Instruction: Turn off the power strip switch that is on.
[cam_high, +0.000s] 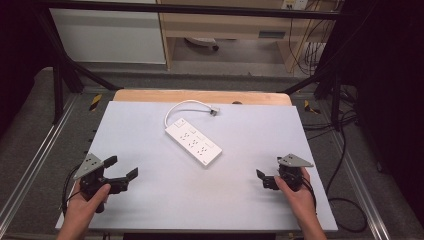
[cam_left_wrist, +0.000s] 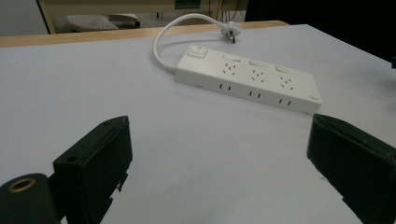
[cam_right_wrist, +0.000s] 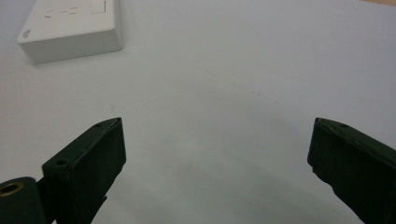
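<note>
- Both grippers, left gripper (cam_high: 121, 169) and right gripper (cam_high: 260, 175), are resting wide apart, empty, flanking the power strip (cam_high: 193, 141).
- Approach is apparently just beginning; reaching inward toward the strip looks next.

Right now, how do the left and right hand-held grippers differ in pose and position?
The left hand-held gripper lies near the table's left edge, jaws toward the centre; the right hand-held gripper lies near the right edge, jaws pointing leftward. The left gripper view takes in the whole white power strip and its plug; the right gripper view catches one end of it. Shared: both are open, holding nothing, each held by a hand.
</note>
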